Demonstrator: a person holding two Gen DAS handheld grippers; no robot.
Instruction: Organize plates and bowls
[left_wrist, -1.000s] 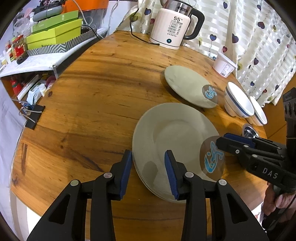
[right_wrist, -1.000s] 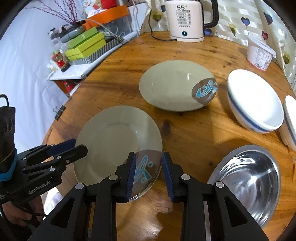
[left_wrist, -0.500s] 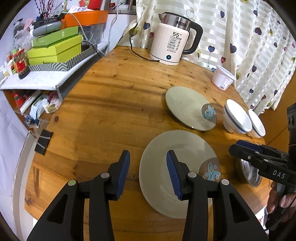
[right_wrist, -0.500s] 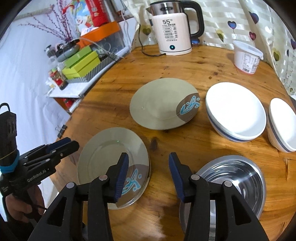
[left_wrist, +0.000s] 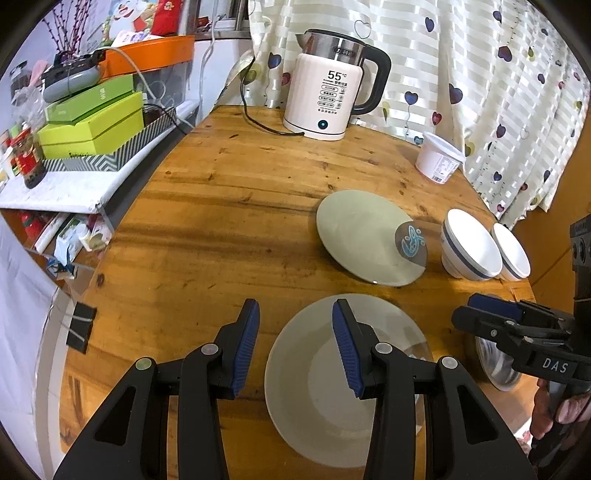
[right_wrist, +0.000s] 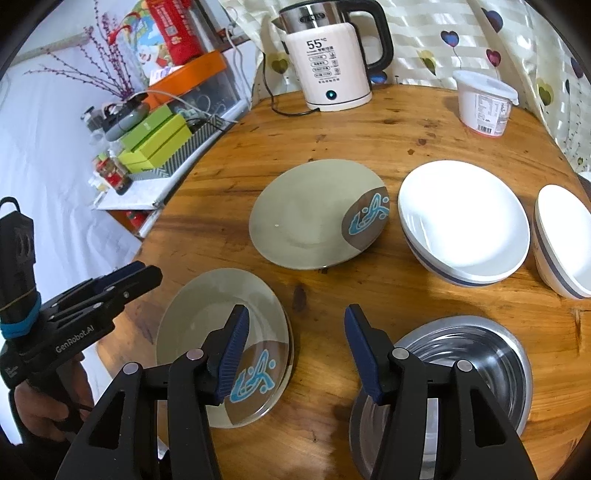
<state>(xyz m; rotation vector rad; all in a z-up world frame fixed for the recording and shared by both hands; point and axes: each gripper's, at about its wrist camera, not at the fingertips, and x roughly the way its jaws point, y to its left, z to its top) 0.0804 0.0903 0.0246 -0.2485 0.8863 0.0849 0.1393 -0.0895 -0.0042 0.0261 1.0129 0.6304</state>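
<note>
Round and wooden, the table (left_wrist: 229, 206) carries everything: a white electric kettle (left_wrist: 325, 92) at the far edge with its cord trailing left, a lidded white tub (right_wrist: 484, 101) at the far right, and a heart-patterned striped curtain (left_wrist: 480, 74) behind. To the left, a side shelf holds green boxes (left_wrist: 92, 122) and an orange-lidded bin (right_wrist: 192, 79).

Two grey-green plates, each with a brown patch and blue motif, lie apart. The near plate (right_wrist: 225, 343) sits at the near edge; the far plate (right_wrist: 317, 214) lies mid-table. Right of the far plate stand two white bowls with blue bands, the larger bowl (right_wrist: 465, 221) and the smaller bowl (right_wrist: 565, 243), just beside each other. A steel bowl (right_wrist: 472, 369) sits at the near right.

The left gripper (left_wrist: 295, 343) hovers over the near plate's left rim, jaws wide and empty. The right gripper (right_wrist: 295, 350) hangs between the near plate and the steel bowl, jaws likewise wide, gripping nothing.

By my reading, sorting is at an early stage: no plate is stacked on another yet. A sensible next move would be to pinch one plate by its rim, which calls for a jaw slipping under the thin edge, then carrying it level onto the other plate. Glazed ware may slip in the pads
</note>
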